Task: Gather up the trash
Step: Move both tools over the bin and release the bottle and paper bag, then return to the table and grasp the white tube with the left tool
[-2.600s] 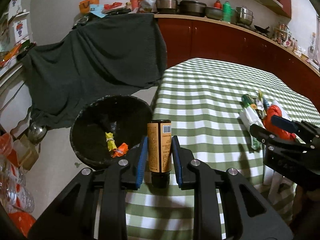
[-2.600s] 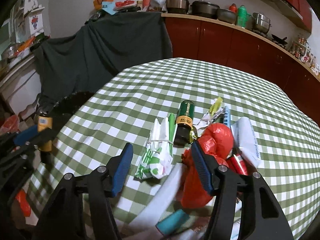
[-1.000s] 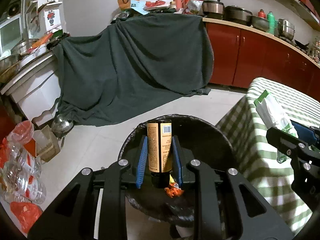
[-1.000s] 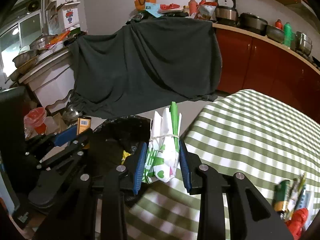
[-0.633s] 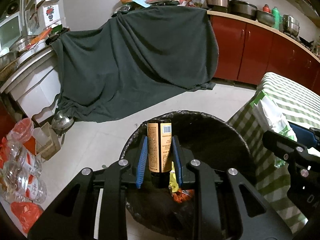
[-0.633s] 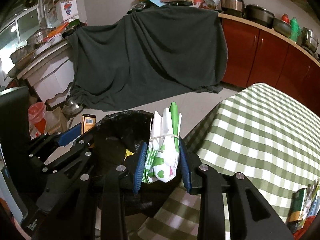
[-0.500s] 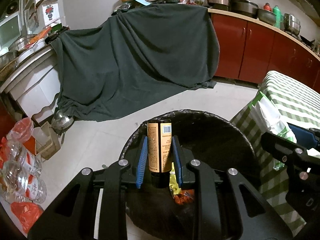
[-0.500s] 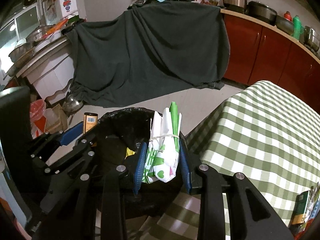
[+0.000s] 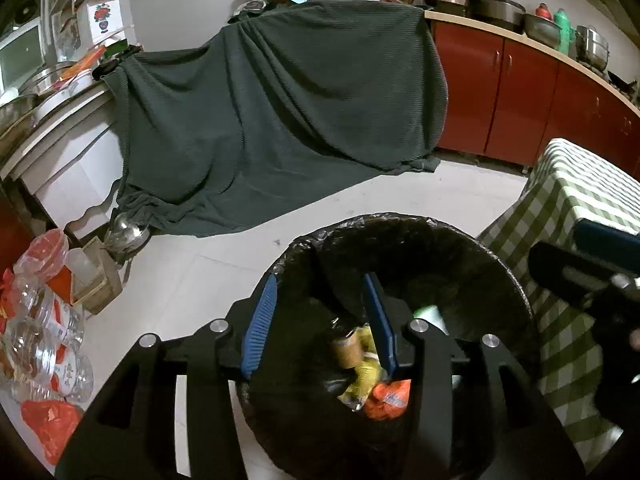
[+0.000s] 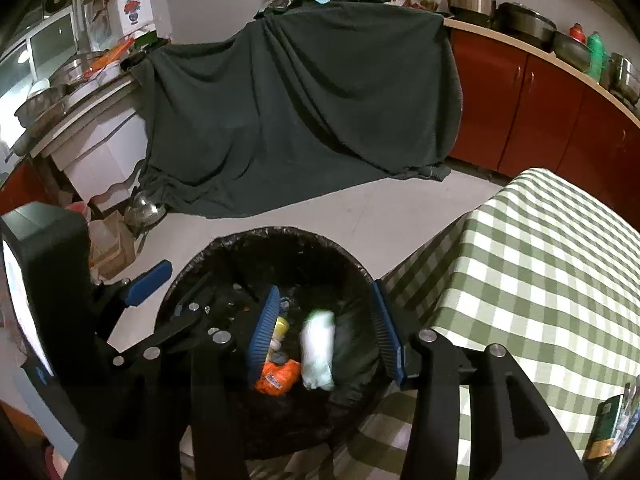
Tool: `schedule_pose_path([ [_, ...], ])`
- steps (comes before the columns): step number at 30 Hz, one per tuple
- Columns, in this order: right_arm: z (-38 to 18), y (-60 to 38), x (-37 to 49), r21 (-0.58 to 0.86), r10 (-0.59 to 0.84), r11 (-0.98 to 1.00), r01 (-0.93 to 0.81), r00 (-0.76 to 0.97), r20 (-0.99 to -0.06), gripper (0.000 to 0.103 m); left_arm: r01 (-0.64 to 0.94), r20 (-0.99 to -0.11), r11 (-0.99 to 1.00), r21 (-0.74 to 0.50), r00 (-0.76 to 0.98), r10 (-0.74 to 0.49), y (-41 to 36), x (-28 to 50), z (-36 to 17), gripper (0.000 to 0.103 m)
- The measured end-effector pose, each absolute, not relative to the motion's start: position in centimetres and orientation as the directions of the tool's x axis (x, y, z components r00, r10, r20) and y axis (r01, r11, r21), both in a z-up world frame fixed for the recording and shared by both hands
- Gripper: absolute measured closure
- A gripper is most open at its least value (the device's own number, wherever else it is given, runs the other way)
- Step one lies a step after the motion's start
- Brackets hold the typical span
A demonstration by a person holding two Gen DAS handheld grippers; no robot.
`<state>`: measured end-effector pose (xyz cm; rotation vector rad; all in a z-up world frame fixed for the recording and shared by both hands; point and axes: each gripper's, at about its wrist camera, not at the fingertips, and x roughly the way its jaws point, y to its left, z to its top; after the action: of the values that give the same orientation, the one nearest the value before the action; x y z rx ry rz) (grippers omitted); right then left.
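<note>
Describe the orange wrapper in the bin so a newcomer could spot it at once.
Find the round black-lined trash bin beside the green checked table. At its bottom, the crumpled orange wrapper lies left of a white packet, the only bright orange piece there.

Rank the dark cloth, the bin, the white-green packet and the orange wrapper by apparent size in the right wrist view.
1. dark cloth, largest.
2. bin.
3. white-green packet, blurred as it drops in.
4. orange wrapper, partly hidden by the tool's blue pad, so its margin below the packet is unsure.

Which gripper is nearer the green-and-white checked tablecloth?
Right. The right gripper hangs over the black-lined trash bin right beside the green-and-white checked tablecloth; the left gripper is across the bin, farther away.
</note>
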<state>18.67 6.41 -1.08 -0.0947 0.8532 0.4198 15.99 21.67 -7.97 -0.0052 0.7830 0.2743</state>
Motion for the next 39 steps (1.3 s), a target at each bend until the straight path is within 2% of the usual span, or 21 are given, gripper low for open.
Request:
schedule_pose_path([
  [7,1.0,4.4,17.1,0.089,0.323,0.922,-0.376,0.622,-0.713,0.053,-0.238,-0.688,0.968,0.084,0.689,0.229,21.2,14.6,-6.6,0.056],
  [10,1.8,2.9,16.0,0.089,0.318,0.927,-0.364,0.641,-0.698,0.052,-0.226,-0.677,0.971,0.078,0.703,0.218,20.5,13.4,-5.6,0.052],
  [16,3.1,-1.2,13.4,0.075,0.284,0.945,-0.319,0.683,-0.673,0.049,-0.165,-0.658,0.985,0.056,0.736,0.160,17.7,10.6,-3.5,0.051],
  [30,3.1,-14.3,6.7,0.004,0.067,0.996,-0.085,0.751,-0.656,0.048,0.065,-0.664,0.997,0.043,0.748,-0.020,6.3,5.8,-2.1,0.051],
  [39,2.1,-21.5,3.0,0.013,-0.027,0.999,0.048,0.752,-0.658,0.048,0.185,-0.683,0.982,0.046,0.722,-0.104,-0.4,3.8,-2.9,0.051],
])
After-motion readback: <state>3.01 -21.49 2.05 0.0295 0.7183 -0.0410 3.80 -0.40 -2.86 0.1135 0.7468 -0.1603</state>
